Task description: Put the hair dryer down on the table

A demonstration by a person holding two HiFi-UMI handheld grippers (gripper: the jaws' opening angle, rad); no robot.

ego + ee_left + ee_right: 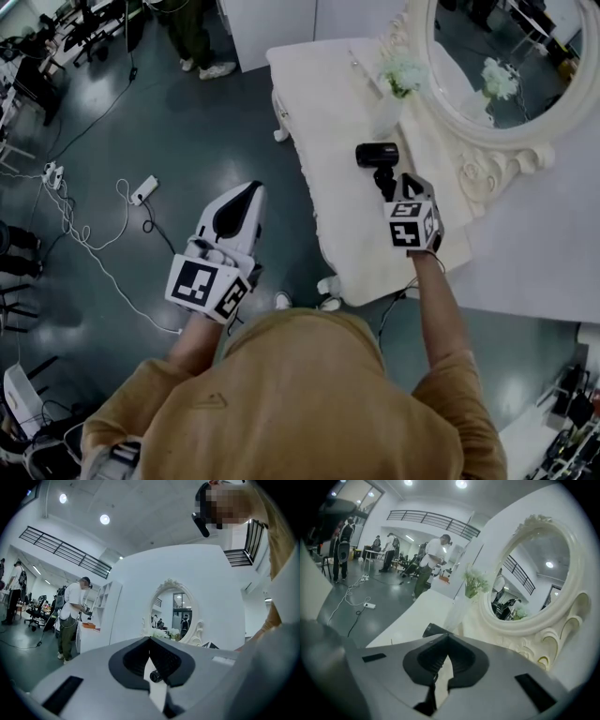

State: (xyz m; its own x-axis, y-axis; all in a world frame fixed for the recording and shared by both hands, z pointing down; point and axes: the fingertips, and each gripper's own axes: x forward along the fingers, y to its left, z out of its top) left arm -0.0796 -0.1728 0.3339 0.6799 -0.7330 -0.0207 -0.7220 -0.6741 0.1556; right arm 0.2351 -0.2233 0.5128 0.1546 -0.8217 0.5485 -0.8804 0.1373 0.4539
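The black hair dryer (377,155) lies on the white dressing table (328,131), its handle pointing back toward me. My right gripper (387,192) hovers just behind and above the handle, jaws shut with nothing between them. From the right gripper view, the dryer's barrel (432,630) pokes out beyond the closed jaw tips of the right gripper (448,637), and a thin dark cord (433,681) shows below them. My left gripper (249,190) is out over the floor to the left of the table, shut and empty; in its own view the left gripper (150,640) points level toward the mirror.
An ornate oval mirror (511,103) stands at the table's back, with a vase of white flowers (398,80) beside it. Cables and a power strip (143,190) lie on the grey floor. A person (197,37) stands beyond the table's far end.
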